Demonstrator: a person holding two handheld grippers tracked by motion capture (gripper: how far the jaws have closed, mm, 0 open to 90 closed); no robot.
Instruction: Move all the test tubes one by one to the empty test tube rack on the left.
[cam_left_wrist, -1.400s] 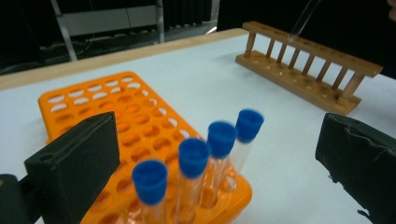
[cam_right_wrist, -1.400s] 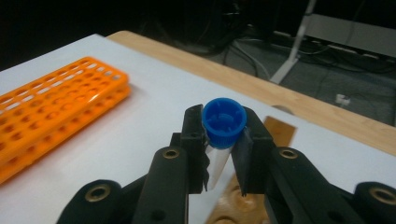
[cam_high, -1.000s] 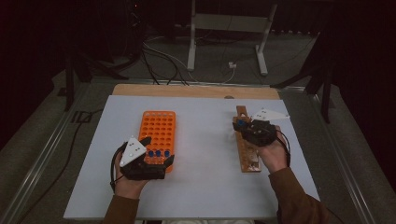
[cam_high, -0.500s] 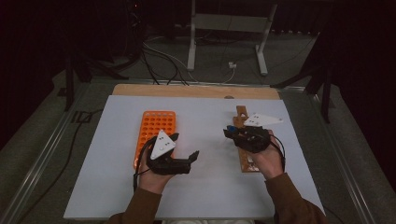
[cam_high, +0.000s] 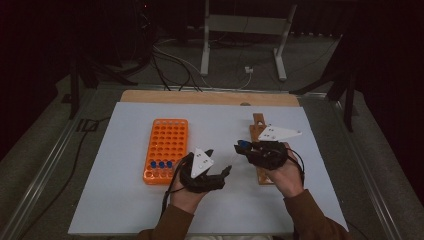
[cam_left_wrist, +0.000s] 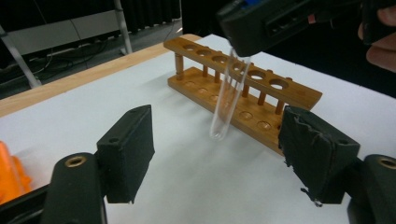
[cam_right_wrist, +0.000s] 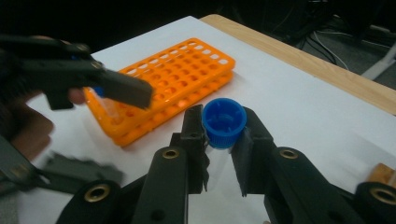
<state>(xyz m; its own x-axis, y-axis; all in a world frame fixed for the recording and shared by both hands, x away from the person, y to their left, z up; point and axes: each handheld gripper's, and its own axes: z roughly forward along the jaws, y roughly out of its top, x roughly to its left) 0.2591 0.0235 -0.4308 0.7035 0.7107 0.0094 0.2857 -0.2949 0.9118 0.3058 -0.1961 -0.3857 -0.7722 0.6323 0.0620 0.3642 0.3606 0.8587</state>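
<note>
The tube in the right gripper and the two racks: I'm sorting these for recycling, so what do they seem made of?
Test tube: clear and glossy, glass or plastic, I cannot tell which; its blue cap looks like moulded plastic. Orange rack: evenly coloured, smooth, likely plastic. Brown rack: visible grain and dowel posts suggest wood.

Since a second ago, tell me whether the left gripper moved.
Yes. The left gripper swung right, off the orange rack, toward the right gripper's tube.

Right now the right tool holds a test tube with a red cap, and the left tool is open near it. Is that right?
Not quite: the cap is blue, as the right gripper view shows. The right tool does hold the test tube, and the left tool is open near it.
</note>
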